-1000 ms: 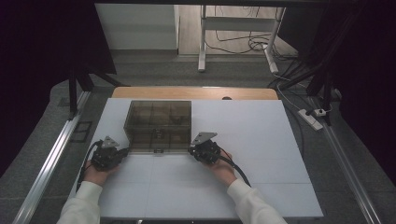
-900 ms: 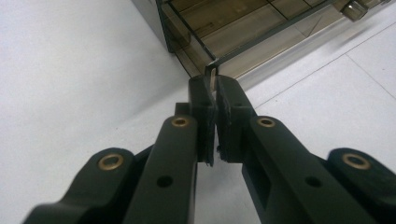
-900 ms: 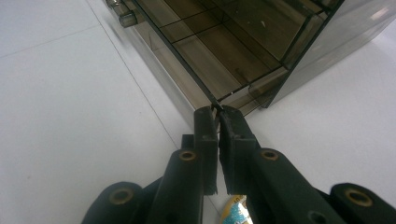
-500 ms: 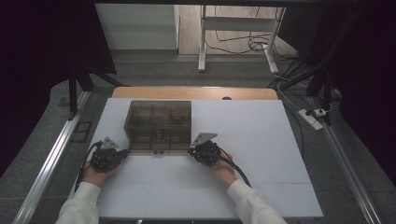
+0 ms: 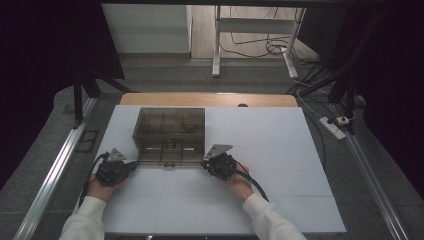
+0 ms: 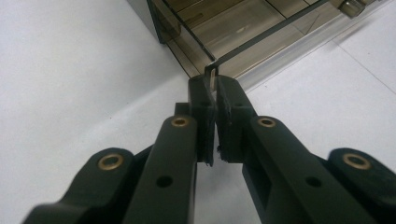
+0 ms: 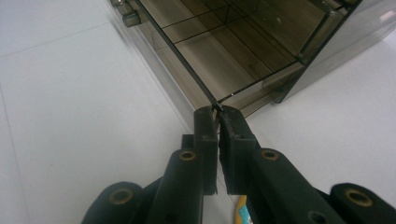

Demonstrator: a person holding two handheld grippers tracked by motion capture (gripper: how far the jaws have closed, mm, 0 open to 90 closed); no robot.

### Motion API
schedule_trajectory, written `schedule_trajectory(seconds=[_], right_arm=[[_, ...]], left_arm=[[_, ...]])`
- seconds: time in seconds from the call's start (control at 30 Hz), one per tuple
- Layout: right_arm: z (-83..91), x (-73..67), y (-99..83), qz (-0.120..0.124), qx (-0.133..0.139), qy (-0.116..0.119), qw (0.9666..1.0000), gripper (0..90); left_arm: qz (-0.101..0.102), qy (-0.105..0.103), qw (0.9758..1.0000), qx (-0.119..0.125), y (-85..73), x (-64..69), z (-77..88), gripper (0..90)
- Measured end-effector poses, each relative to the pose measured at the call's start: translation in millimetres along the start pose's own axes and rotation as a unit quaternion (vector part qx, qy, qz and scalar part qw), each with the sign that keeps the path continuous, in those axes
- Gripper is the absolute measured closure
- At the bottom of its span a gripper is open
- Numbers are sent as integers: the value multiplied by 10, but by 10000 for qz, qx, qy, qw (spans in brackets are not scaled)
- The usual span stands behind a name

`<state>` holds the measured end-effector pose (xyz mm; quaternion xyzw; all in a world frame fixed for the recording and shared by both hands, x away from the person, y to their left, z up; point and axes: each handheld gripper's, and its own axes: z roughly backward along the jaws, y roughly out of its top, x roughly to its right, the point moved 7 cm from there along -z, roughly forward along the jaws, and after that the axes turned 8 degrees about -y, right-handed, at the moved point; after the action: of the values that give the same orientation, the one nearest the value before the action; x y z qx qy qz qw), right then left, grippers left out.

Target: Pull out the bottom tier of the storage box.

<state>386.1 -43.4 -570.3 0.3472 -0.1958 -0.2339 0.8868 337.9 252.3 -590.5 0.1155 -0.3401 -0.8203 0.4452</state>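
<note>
A smoky see-through compartment box sits on the white table, left of centre. My left gripper is at the box's front left corner. In the left gripper view, my left gripper is shut on the thin front lip of the lid. At the front right corner is my right gripper. In the right gripper view, my right gripper pinches the lid's edge at that corner. The compartments show through the lid.
Two small latches sit on the box's front wall between the grippers. A wooden strip runs along the table's far edge. Metal rails flank the table, and cables and a power strip lie on the floor at the right.
</note>
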Motion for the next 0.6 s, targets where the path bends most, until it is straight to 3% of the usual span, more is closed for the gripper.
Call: schedule_trajectory(seconds=[0.6], right_arm=[[45,-45,-24,12,14,41,10000,855]], left_arm=[[-9,-60,10000,-16,-64,67,49,853]])
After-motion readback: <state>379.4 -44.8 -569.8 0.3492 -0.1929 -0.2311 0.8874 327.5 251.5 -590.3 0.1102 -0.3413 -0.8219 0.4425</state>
